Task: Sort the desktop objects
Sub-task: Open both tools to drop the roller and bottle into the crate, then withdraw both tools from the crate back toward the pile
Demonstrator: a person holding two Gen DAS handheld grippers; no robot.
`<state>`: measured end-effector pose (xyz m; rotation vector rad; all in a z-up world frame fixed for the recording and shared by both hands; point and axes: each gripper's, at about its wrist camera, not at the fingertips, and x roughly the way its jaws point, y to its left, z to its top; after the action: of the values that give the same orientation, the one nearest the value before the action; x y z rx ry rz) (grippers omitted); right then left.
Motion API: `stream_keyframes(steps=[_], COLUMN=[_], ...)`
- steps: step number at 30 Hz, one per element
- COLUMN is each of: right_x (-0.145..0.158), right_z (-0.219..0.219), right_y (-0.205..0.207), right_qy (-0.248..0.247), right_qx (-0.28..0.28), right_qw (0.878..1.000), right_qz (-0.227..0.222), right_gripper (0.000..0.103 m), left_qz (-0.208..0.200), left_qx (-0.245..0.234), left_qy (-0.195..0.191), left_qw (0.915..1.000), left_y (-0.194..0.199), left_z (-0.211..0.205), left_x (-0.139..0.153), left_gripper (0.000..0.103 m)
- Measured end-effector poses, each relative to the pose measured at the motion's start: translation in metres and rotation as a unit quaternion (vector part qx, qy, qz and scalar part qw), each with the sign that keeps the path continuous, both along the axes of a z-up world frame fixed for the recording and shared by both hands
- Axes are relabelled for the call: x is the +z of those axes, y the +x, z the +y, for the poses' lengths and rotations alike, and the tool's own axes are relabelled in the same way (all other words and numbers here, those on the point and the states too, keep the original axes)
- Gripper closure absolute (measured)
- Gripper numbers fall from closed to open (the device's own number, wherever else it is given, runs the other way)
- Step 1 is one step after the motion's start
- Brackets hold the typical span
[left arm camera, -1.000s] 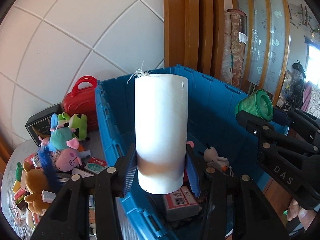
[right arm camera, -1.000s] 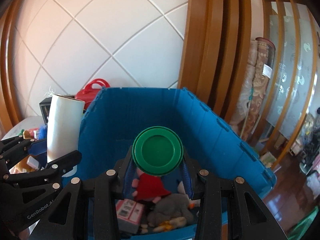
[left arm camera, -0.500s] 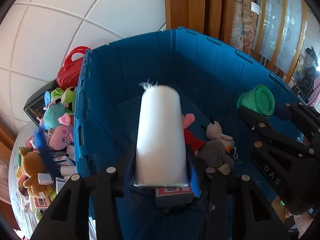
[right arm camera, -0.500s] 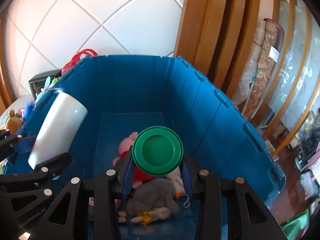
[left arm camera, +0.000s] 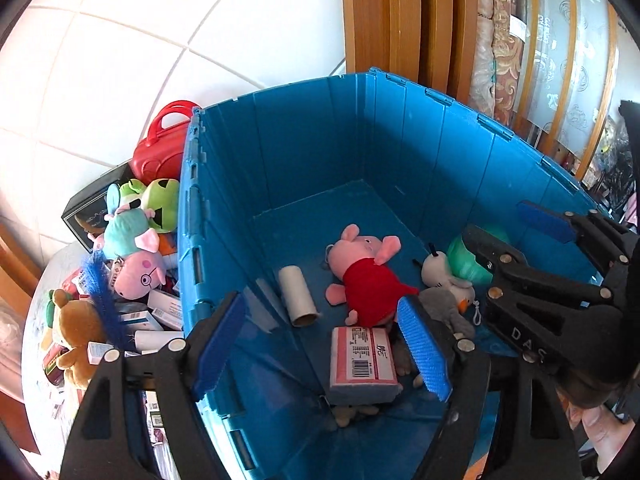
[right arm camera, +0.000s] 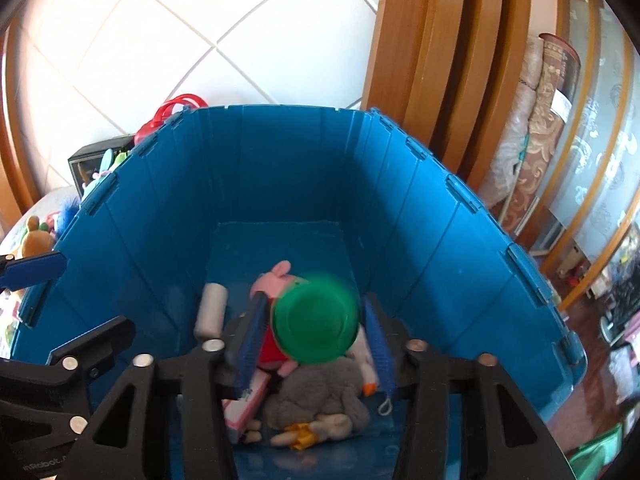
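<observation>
While seen from above: blue crate (left arm camera: 304,168)
Left tongs (left arm camera: 320,344): spread wide, nothing held
White roll (left arm camera: 298,296): laid on crate floor
Right tongs (right arm camera: 316,344): parted; green cup (right arm camera: 316,320) blurred between, grip unclear

Left wrist view: looks forward and down past my left gripper (left arm camera: 320,344) into the blue bin (left arm camera: 304,152), close. Right wrist view: same heading past my right gripper (right arm camera: 316,344), close. Shared: bin interior, pink pig plush (left arm camera: 366,268), white roll (left arm camera: 296,296).
</observation>
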<state>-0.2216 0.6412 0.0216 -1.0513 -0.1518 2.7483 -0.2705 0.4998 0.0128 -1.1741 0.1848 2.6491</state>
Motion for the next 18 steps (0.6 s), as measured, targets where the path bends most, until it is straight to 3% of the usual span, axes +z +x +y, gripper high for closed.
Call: stream_keyframes(steps=[9,18], right_x=[0.012,0.035], right_z=[-0.003,-0.016], right_y=[0.016,0.049], right_qy=[0.003,0.013], right_qx=[-0.013,-0.012], right_qw=[1.0,0.998], right_qz=[0.022,0.056], right_gripper=[0.002,0.0], left_qz=[0.003,0.045], left_qx=[0.002,0.001], left_qy=[0.015,0.046], left_qw=[0.9999,0.9979], left_y=[0.009,0.036], left_z=[-0.016,-0.041], left_x=[0.005,0.025], left_gripper=[0.025,0.024])
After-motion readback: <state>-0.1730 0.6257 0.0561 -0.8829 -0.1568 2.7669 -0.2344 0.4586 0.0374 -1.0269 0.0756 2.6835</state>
